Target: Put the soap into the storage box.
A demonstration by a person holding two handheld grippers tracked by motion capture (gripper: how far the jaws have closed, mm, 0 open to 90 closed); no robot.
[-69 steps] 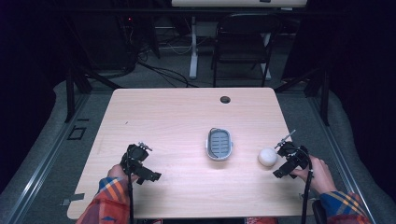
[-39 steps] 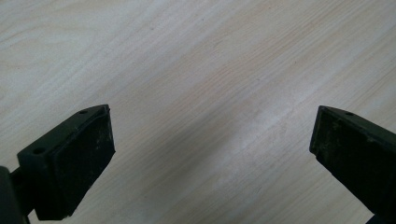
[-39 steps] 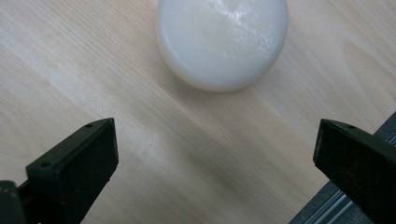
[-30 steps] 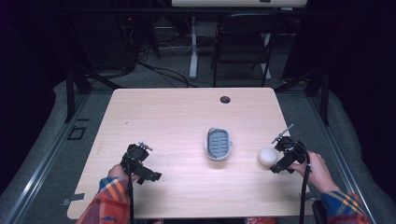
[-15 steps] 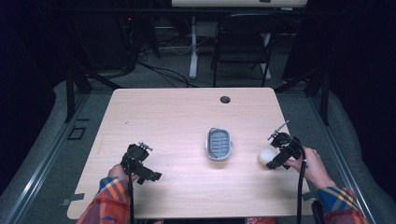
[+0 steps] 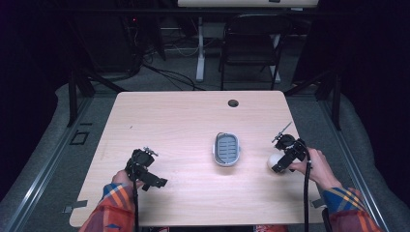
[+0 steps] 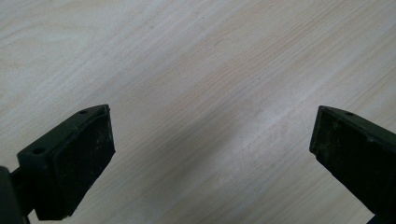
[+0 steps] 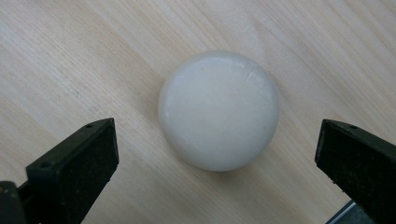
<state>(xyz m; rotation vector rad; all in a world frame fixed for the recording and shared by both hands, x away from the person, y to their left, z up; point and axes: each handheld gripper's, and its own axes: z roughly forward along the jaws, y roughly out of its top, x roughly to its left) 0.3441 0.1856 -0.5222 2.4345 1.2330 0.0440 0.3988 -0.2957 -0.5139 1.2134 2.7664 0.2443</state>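
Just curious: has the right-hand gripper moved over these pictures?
Yes. The right gripper has crept left toward the tray, reaching the white ball.

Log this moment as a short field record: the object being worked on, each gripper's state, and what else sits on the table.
object: white round soap, lying on the wooden table
right gripper: open, jaws either side of the soap, not touching it
left gripper: open, above bare wood
other item: grey soap dish at mid-table, nothing in it
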